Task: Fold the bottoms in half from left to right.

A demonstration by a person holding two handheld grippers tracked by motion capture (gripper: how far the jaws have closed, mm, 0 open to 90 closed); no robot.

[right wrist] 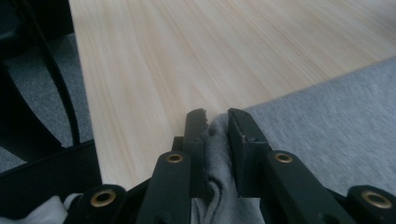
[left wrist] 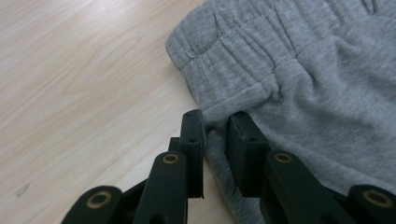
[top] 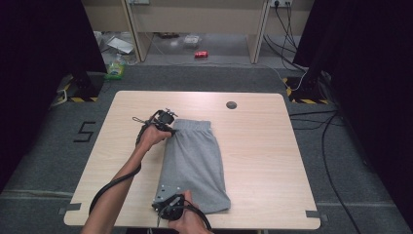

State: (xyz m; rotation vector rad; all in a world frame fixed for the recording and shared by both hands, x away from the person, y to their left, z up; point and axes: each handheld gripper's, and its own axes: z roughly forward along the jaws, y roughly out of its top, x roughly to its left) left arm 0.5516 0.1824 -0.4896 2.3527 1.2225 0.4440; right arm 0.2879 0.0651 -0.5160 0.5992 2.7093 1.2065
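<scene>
Grey shorts (top: pixel 195 163), folded on table (top: pixel 263 146); waistband stitching in left gripper (left wrist: pixel 215 126) view; both grippers, right gripper (right wrist: pixel 217 122) included, clamped on fabric.

At the bottom centre of the frame the right tongs (right wrist: pixel 215 122) rise as two black jaws with brass rivets, pinching a bunched fold of soft grey jersey garment (right wrist: pixel 327 126) between them. The grey cloth spreads flat from the jaws across the lower right of the frame. The pale wood-grain desk (right wrist: pixel 187 51) fills the upper middle and right. At the left edge lies grey carpet floor (right wrist: pixel 32 79), crossed by a black cable (right wrist: pixel 60 88). A scrap of white fabric (right wrist: pixel 51 207) shows in the lower left corner.
</scene>
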